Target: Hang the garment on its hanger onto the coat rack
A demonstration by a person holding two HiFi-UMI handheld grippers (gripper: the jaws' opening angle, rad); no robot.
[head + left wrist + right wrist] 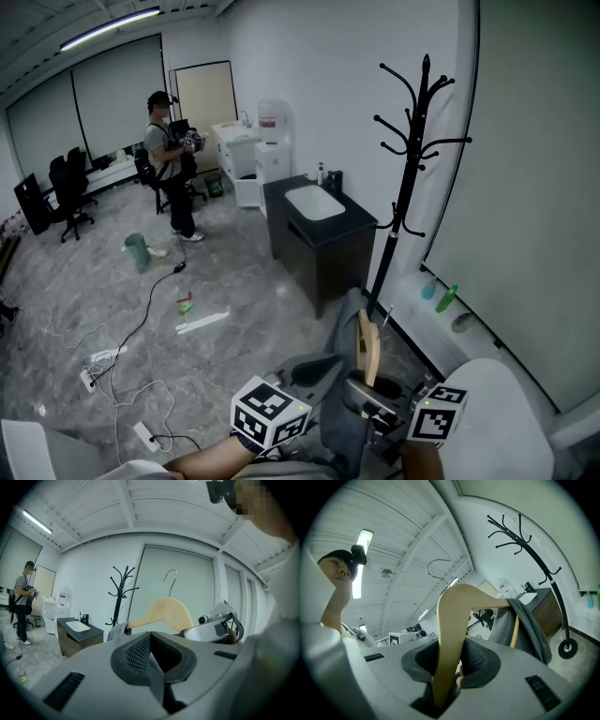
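Observation:
A wooden hanger [367,347] with a metal hook carries a grey garment [339,394] low in the head view, in front of me. My right gripper [449,670] is shut on one wooden arm of the hanger [452,620], and the garment [527,625] drapes over the other arm. My left gripper [153,660] is shut on a fold of the grey garment [157,677], just left of the hanger [169,612]. The black coat rack [419,159] stands upright against the wall beyond the hanger, apart from it, with its hooks bare.
A black cabinet with a white sink [322,230] stands left of the rack. Bottles [441,295] sit along the wall base. A person [172,164] stands far back left. Cables and a power strip [103,361] lie on the floor, near a green bin [138,251].

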